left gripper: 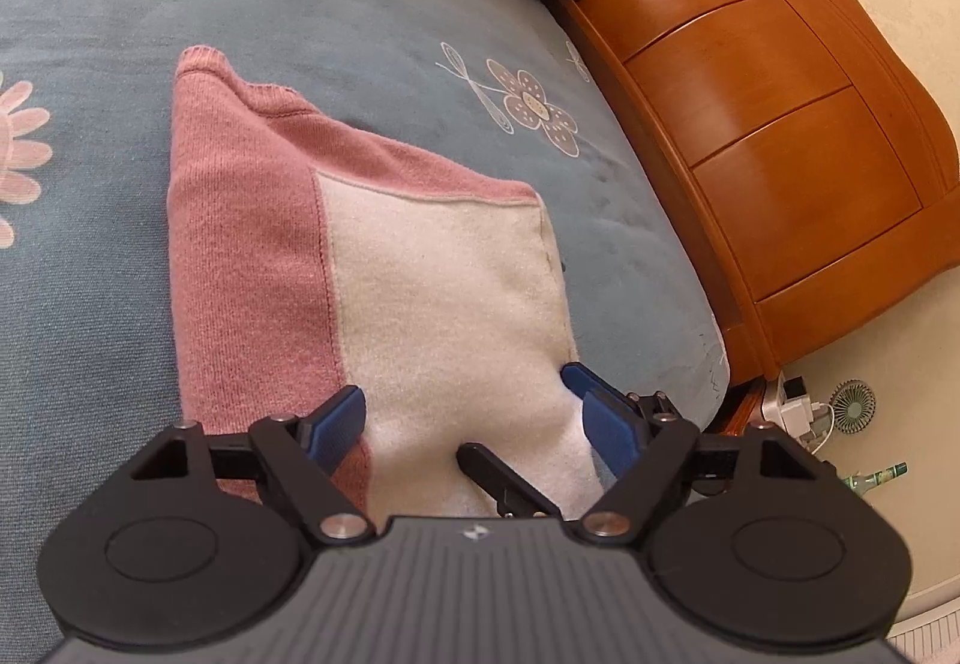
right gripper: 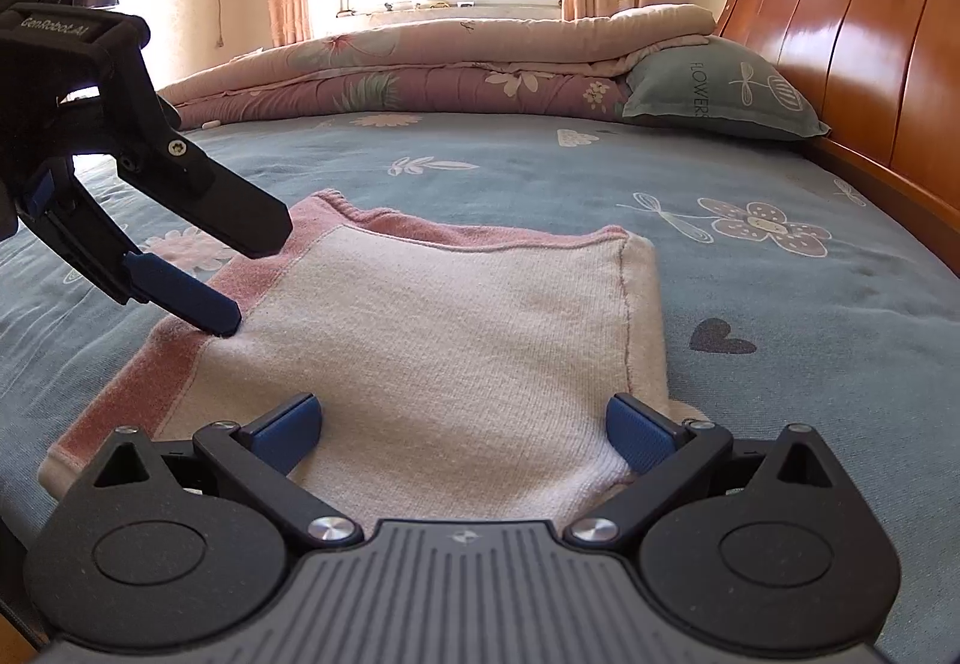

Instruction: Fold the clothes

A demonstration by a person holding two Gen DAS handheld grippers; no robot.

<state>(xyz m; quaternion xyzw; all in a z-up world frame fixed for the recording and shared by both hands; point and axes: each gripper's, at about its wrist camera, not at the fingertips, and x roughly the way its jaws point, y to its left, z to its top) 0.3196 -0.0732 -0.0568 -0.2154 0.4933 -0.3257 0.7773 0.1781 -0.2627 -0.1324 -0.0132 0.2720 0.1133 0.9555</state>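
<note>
With both my left gripper (left gripper: 474, 418) and right gripper (right gripper: 465, 433) spread wide, a snagged pad could have rumpled the folded sweater (right gripper: 444, 316).

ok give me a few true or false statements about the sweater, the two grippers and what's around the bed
1. The pink and white sweater lies folded on the blue bedsheet. True.
2. The left gripper is clamped shut on a sleeve. False: its jaws stand open, with one blue fingertip at the sweater's surface.
3. The right gripper is open, its fingers either side of the sweater's near edge. True.
4. The pillow sits on top of the sweater. False: it lies apart, by the wooden headboard.
5. A folded quilt lies along the far side of the bed, below the window. True.
</note>
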